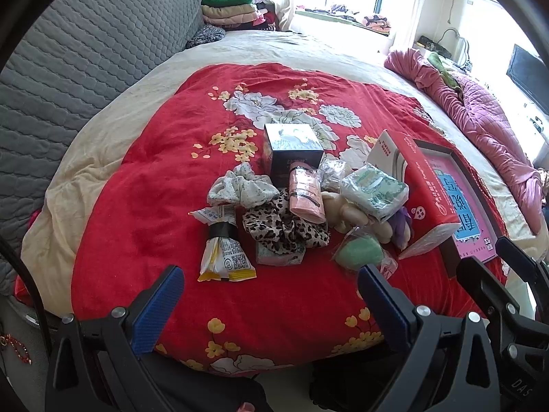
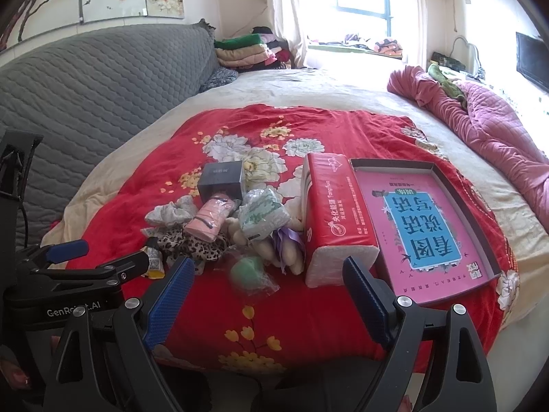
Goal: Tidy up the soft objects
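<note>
Hovering with jaws spread and empty, the left claw (image 1: 271,295) and right claw (image 2: 267,285) face the soft pile; sorting seems unstarted, the green sponge (image 2: 248,271) left of the tray (image 2: 480,213) being nearest.

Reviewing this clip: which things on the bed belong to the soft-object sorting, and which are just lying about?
Job:
white floral scrunchie
leopard scrunchie
cream plush toy
green sponge in wrapper
tissue packs
red tissue pack
open box lid, likely the bin

Lying about:
folded blankets
pink quilt
grey headboard cover
</note>
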A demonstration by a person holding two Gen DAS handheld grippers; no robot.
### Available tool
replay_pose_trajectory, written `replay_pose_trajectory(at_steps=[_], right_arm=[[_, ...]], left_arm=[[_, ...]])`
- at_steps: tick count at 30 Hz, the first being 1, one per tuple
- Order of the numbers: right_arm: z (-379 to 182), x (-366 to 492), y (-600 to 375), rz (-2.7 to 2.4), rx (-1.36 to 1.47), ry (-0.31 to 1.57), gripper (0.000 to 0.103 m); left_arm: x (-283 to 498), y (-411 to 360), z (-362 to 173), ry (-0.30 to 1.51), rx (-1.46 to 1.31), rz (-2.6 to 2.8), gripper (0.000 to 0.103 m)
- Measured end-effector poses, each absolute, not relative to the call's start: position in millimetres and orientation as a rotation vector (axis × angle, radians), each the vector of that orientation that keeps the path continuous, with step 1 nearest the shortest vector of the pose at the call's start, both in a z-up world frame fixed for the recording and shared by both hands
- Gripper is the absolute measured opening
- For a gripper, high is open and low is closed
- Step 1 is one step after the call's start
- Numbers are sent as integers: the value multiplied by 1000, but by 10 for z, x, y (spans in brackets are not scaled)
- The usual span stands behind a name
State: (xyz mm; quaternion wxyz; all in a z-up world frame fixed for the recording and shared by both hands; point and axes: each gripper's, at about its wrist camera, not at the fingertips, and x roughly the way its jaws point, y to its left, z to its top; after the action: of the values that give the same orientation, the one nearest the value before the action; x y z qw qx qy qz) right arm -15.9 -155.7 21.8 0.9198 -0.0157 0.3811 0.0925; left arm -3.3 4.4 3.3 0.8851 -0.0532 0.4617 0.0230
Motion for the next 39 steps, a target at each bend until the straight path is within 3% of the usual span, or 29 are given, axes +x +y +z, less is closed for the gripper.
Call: replay_pose_trajectory(at_steps=[39], right_arm=[[140,-82,-1463,198,-63,787,89]], left_arm=[[-3,125,-83,980,-130,64,102]])
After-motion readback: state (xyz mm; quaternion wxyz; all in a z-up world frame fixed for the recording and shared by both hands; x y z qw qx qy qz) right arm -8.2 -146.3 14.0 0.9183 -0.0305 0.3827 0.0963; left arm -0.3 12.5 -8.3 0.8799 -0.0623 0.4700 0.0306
